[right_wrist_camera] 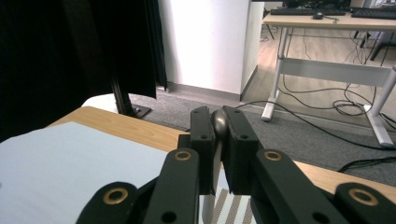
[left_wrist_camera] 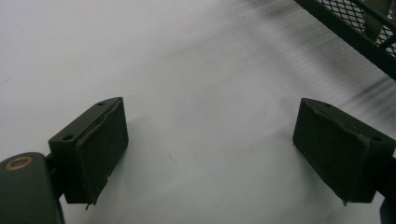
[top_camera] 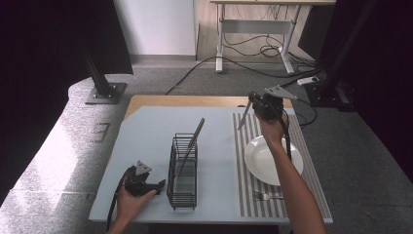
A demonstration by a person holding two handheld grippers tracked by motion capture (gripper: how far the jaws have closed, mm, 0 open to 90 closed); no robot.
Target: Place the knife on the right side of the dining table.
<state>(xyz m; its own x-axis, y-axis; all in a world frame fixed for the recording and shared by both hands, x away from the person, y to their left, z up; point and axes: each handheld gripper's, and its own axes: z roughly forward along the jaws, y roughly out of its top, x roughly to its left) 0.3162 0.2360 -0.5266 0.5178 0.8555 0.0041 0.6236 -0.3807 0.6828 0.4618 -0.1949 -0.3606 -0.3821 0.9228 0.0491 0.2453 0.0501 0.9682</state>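
My right tool (top_camera: 256,102) is clamped on a knife (top_camera: 244,116), lifted above the striped mat (top_camera: 242,146). One utensil (top_camera: 191,144) already stands in the rack (top_camera: 182,171); the fork (top_camera: 263,196) remains. My left tool (top_camera: 157,185) rests apart on the worktop (top_camera: 146,136).

One wire rack (top_camera: 182,170), one white plate (top_camera: 272,159), one fork (top_camera: 267,196), two knives (top_camera: 190,146), one striped placemat (top_camera: 311,161).

A round white plate (top_camera: 272,159) rests on the grey striped placemat (top_camera: 243,161). A metal fork (top_camera: 265,196) lies just near of the plate. A black wire rack (top_camera: 183,170) with a long utensil (top_camera: 191,144) stands left of the plate.
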